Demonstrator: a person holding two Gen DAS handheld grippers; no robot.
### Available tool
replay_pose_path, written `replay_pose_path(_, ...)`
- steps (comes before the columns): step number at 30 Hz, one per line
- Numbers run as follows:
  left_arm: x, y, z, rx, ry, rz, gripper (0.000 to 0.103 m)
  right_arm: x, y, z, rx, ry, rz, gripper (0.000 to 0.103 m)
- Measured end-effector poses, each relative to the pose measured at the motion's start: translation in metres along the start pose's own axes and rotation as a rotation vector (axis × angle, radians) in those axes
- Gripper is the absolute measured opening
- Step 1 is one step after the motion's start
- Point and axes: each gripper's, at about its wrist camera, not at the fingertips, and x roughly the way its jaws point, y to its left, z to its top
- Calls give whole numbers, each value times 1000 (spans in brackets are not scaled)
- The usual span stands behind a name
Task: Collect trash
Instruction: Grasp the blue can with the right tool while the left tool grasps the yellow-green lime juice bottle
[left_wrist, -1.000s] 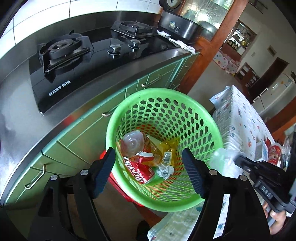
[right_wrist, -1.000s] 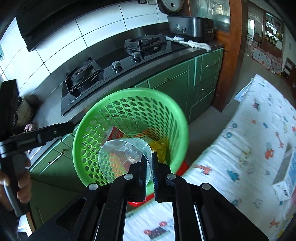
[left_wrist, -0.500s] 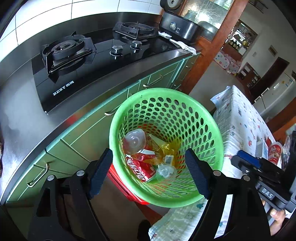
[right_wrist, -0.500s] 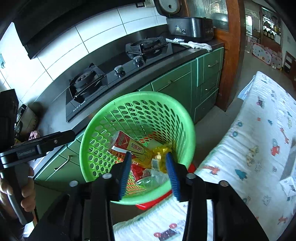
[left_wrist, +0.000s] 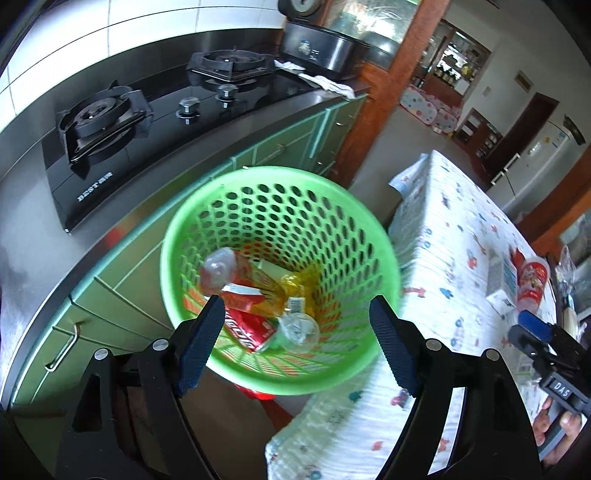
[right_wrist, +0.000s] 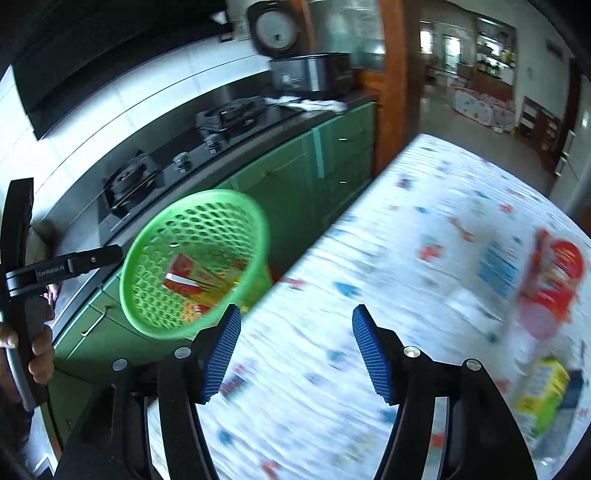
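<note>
Trash: clear cup (left_wrist: 297, 329) lies in green basket (left_wrist: 258, 177); right gripper (right_wrist: 293, 349) jaws just opened, empty, over table (right_wrist: 369, 258); left gripper (left_wrist: 295, 345) wide, empty; blurred red cup (right_wrist: 554, 280) risks tipping on a hasty grab

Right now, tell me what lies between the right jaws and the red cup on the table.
Only patterned tablecloth in the right wrist view, though it is blurred. The right gripper, jaws open and empty, points across bare cloth toward the red cup.
</note>
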Motion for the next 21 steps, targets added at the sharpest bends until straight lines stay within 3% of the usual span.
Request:
replay_pose_path(13,5,-73,-22,78,33,-75,80,-88,-148,-69,208,-17,-186,61)
replay_pose_path(21,13,-116,-35,126,61,-109,80,-113,-220,-99,327,-11,-234,61)
